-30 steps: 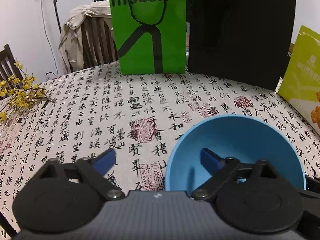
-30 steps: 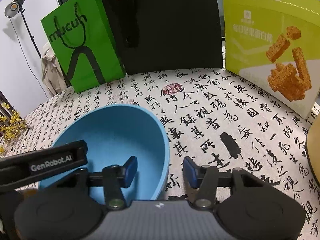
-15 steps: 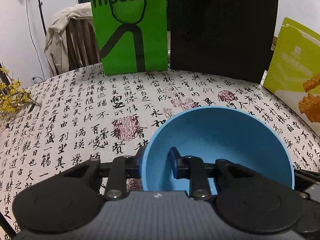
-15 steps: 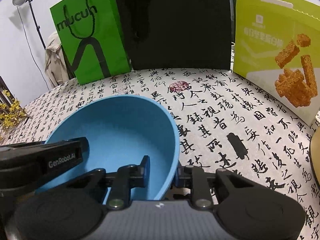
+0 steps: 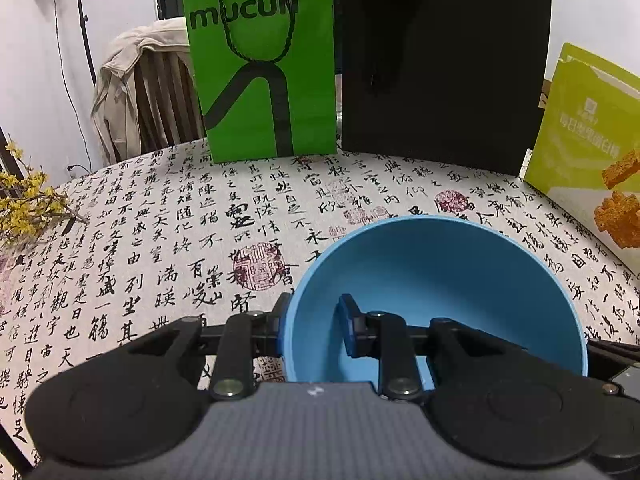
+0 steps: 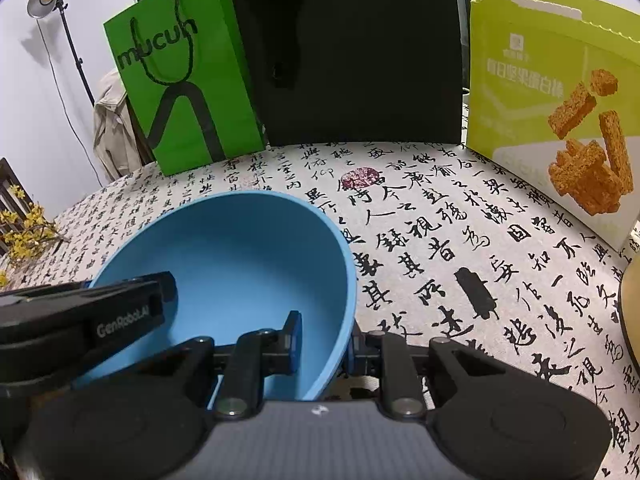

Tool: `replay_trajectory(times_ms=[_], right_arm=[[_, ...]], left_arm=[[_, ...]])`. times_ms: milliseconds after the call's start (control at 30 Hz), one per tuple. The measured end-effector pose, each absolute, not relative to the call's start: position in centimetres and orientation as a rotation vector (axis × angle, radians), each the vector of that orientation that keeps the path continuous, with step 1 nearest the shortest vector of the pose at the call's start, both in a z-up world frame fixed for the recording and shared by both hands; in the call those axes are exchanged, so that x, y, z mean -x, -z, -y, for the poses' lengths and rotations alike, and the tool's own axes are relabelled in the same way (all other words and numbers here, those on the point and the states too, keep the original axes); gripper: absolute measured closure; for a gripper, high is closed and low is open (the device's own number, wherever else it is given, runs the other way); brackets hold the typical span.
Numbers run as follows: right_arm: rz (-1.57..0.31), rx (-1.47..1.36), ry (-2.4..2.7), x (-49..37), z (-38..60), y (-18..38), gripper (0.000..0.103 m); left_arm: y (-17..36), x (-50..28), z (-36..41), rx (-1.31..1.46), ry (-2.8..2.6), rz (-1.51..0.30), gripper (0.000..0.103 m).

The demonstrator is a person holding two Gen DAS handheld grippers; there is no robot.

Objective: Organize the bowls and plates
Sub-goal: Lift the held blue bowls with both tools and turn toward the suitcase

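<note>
A blue bowl (image 5: 440, 280) sits low on the calligraphy-print tablecloth (image 5: 160, 240), empty inside. My left gripper (image 5: 314, 320) is shut on the bowl's left wall, one blue pad inside and the other outside the rim. In the right wrist view the same blue bowl (image 6: 240, 256) fills the lower left. There my right gripper (image 6: 324, 336) is shut on its right wall, again one pad inside and one outside. The left gripper's black body (image 6: 80, 320) reaches in over the bowl's left rim. Whether the bowl's base touches the cloth is hidden.
At the table's far edge stand a green paper bag (image 5: 260, 60), a black bag (image 5: 440, 60) and a yellow-green snack box (image 5: 580, 140). Yellow flowers (image 5: 24, 204) lie at the left. A chair with a jacket (image 5: 140, 88) stands behind. A tan object (image 6: 630, 320) shows at the right edge.
Both grippers stood open astride the bowl's rim a second ago. Each has since closed onto the bowl's wall, and the grip has held for the last half second.
</note>
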State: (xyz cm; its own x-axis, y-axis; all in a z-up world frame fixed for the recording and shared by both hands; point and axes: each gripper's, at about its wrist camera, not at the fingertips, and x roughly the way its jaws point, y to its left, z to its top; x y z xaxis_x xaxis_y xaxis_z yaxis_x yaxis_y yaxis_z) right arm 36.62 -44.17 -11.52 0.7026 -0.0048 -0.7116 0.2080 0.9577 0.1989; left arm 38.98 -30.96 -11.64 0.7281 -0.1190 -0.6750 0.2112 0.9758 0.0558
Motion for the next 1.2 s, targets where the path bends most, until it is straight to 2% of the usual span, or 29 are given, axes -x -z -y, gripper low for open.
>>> replay_trajectory(times_ms=[1200], right_arm=[[-0.623, -0.242, 0.057, -33.4, 40.9, 6.1, 0.083]], left_arm=[[5.8, -34.4, 26.7, -0.061, 0.163, -0.563, 0.077]])
